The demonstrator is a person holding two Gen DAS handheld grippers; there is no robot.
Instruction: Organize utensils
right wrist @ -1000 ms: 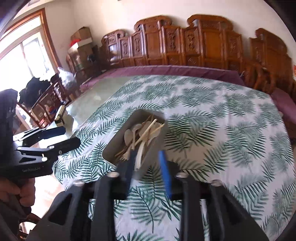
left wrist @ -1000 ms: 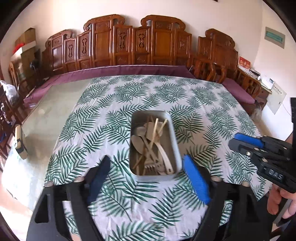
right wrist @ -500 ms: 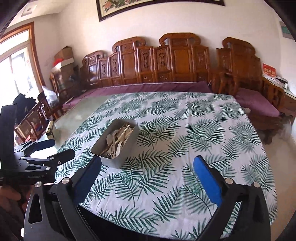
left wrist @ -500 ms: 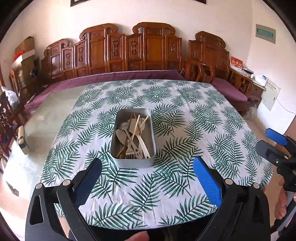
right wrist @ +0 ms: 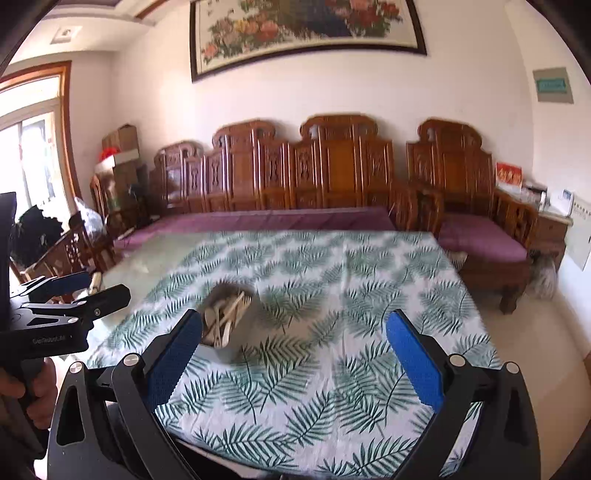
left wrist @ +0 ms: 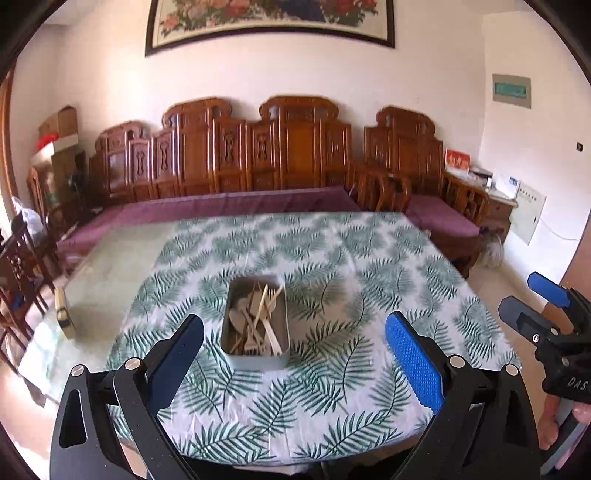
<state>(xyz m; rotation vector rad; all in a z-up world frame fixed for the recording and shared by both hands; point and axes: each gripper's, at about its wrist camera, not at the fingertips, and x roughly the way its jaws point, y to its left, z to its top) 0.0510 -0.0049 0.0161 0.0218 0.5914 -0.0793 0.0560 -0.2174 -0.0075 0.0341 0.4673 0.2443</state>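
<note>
At frame centre, the rectangular grey metal tin [left wrist: 256, 325] of pale wooden utensils [left wrist: 256, 322] sits on the leaf-print counter [left wrist: 332, 373]. Left tool [left wrist: 293, 356] and right tool [right wrist: 293, 354] gape empty. Risk: crossed utensils could snag on extraction.

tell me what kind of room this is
Most likely a home living or dining room: a carved wooden sofa with purple cushions, a framed flower painting, and a table under a leaf-print tablecloth.
</note>
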